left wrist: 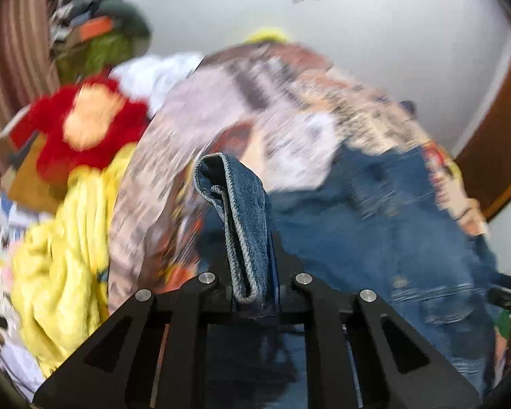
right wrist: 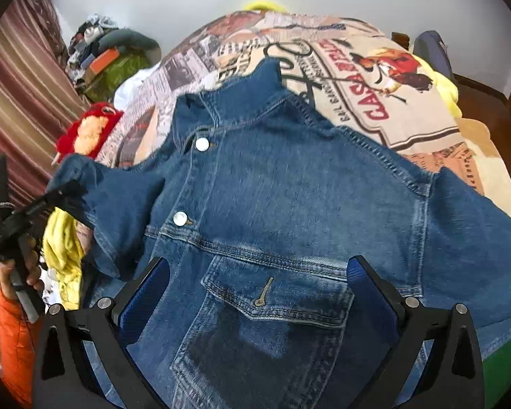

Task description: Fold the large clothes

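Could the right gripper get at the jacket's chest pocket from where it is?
Probably yes. The right gripper hangs open right over the chest pocket of the denim jacket, nothing lying between. The left gripper is off at the sleeve end, clear of it.

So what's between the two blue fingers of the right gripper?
The denim jacket: its chest pocket lies between the open right gripper fingers in the right wrist view. The pads aren't pressing on it.

Both wrist cameras look steeply down, close over the blue denim jacket (right wrist: 289,184) (shared, with the printed bedspread (right wrist: 408,102)).
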Tool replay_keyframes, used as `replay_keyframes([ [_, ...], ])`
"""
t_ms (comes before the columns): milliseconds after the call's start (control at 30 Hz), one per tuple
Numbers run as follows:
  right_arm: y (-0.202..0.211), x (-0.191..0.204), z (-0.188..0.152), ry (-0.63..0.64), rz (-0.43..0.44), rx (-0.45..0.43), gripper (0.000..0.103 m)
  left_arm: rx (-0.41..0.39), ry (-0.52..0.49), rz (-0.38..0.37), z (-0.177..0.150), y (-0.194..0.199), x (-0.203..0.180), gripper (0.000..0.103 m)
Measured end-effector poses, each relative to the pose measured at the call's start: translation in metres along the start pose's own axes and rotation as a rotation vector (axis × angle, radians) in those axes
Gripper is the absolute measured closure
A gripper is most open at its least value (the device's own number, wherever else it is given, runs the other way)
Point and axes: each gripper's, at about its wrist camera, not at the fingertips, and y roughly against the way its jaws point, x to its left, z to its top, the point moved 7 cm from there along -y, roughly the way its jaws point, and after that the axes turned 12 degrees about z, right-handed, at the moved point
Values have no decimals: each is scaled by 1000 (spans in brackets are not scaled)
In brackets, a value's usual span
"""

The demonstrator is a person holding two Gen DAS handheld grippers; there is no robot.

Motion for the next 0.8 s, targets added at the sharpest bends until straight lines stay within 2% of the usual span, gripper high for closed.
replay_keyframes([
  [67, 13, 2, 3, -14, 21, -32, 0, -50, -24, -29, 13, 20, -18, 90],
  [133, 24, 4, 6, -12, 28, -57, 0, -99, -54, -90, 30, 44, -44, 91],
  [300, 64, 8, 13, 17, 23, -146, 0, -148, -143, -225, 46, 81, -111, 92],
  [367, 78, 7, 13, 12, 27, -178, 0, -156, -182, -254, 45, 87, -137, 93],
  [600, 127, -10, 6, 5, -19, -265, 0, -103, -313, -375, 13, 88, -229, 95],
  [800, 161, -26, -2, -21, -44, -313, 0, 13, -448, -420, -36, 70, -283, 95],
])
